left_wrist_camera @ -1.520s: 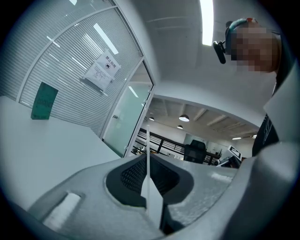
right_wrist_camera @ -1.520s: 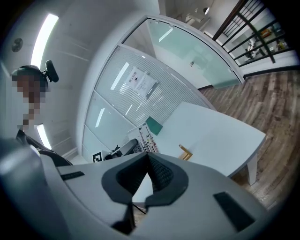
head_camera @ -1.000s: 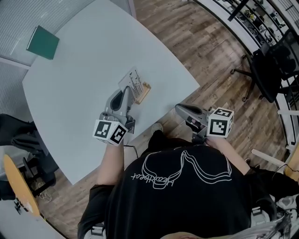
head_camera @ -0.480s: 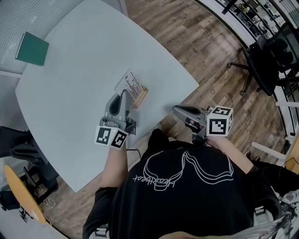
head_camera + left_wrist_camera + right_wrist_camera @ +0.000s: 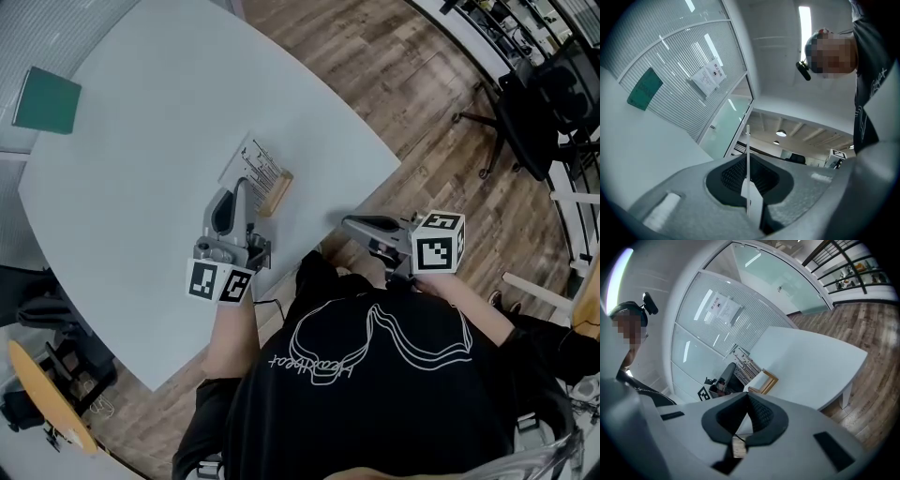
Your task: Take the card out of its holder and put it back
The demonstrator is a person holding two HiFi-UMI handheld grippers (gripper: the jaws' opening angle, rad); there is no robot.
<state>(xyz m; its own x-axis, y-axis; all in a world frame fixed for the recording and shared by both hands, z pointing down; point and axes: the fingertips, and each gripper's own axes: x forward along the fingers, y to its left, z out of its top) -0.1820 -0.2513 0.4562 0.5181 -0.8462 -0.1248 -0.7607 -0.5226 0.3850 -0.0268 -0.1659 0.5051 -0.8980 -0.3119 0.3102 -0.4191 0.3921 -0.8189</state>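
Card (image 5: pixel 251 165): thin, white, rows of dark print on face. Stands on edge, tilted, with face showing up-left of holder (image 5: pixel 276 192) in head view. Lower edge meets holder; whether seated in slot, cannot tell. Near end pinched between closed jaws of left gripper (image 5: pixel 244 187). Edge-on in left gripper view: upright white line.

Holder: small pale wood block, lying flat on white table (image 5: pixel 141 122), near table edge closest to person, just right of card.

script on shirt (image 5: pixel 375 403), print on card (image 5: pixel 251 165), unreadable
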